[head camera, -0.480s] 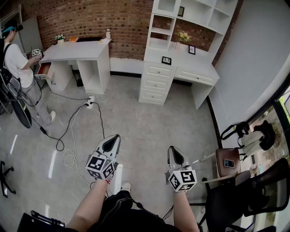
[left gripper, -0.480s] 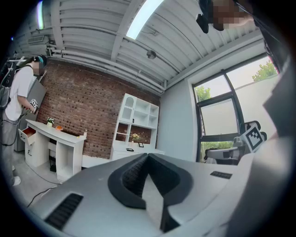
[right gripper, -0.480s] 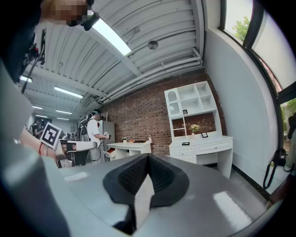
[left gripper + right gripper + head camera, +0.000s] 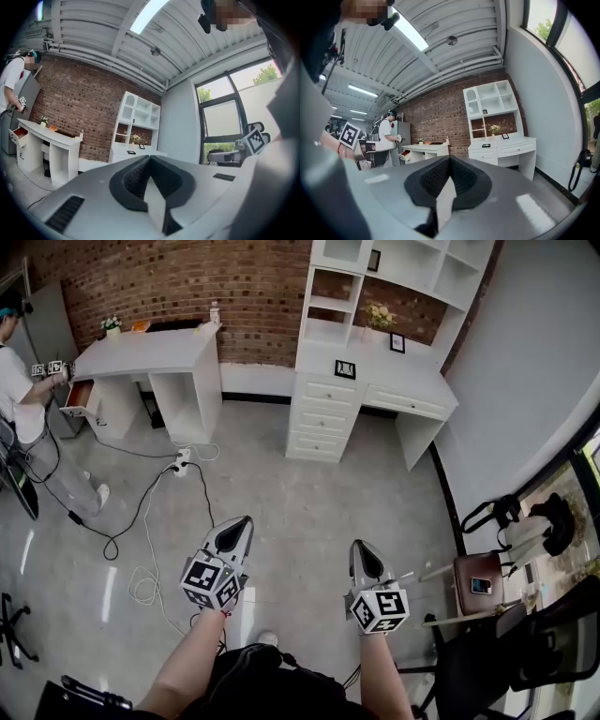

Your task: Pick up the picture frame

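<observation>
A small black picture frame (image 4: pixel 345 368) stands on the white cabinet desk (image 4: pixel 412 381) against the far brick wall; it also shows small in the left gripper view (image 4: pixel 131 152) and in the right gripper view (image 4: pixel 486 145). A second small frame (image 4: pixel 397 343) stands further back on the same top, near a flower pot (image 4: pixel 379 315). My left gripper (image 4: pixel 239 524) and right gripper (image 4: pixel 361 547) are held side by side over the floor, level, aimed toward that cabinet and far from it. Both are shut with nothing between the jaws.
A second white desk (image 4: pixel 150 357) with an open drawer stands at the left, with a person (image 4: pixel 23 399) beside it. Cables and a power strip (image 4: pixel 181 460) lie on the floor. A stool with a phone (image 4: pixel 480 583) and a black chair (image 4: pixel 525 652) stand at the right.
The person at the far left has shifted further left in the head view. Both grippers keep much the same place and stay shut.
</observation>
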A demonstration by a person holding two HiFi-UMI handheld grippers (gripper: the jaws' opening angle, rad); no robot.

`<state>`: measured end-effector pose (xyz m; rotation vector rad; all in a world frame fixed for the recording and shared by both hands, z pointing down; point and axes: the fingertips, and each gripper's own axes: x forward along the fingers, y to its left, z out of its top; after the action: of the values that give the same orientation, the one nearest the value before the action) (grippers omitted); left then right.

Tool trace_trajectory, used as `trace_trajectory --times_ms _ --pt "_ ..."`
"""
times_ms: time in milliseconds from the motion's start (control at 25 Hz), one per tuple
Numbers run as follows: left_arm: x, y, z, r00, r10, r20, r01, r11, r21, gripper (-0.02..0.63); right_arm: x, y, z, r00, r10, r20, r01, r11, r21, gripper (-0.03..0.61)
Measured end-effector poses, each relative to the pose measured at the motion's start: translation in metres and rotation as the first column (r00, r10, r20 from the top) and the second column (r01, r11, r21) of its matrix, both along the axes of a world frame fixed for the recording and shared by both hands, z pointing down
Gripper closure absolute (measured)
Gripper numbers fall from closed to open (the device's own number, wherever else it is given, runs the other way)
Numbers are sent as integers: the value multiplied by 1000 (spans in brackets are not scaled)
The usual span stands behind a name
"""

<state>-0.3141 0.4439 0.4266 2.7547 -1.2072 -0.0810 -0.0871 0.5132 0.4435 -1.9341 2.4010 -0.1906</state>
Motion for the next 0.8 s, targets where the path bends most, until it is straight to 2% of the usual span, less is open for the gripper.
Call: trace_trajectory --times_ms 240,440,800 --pt "-4 -34 1 1000 9 -3 -9 1000 4 618 -2 -29 8 999 24 32 -24 1000 -5 575" --pt "2 -50 8 1000 12 -11 -12 1000 -17 618 12 -41 12 997 54 63 -53 998 -17 575" --pt "36 -100 16 1000 -1 -8 1 1000 -26 618 50 -98 13 997 55 49 -56 998 8 575"
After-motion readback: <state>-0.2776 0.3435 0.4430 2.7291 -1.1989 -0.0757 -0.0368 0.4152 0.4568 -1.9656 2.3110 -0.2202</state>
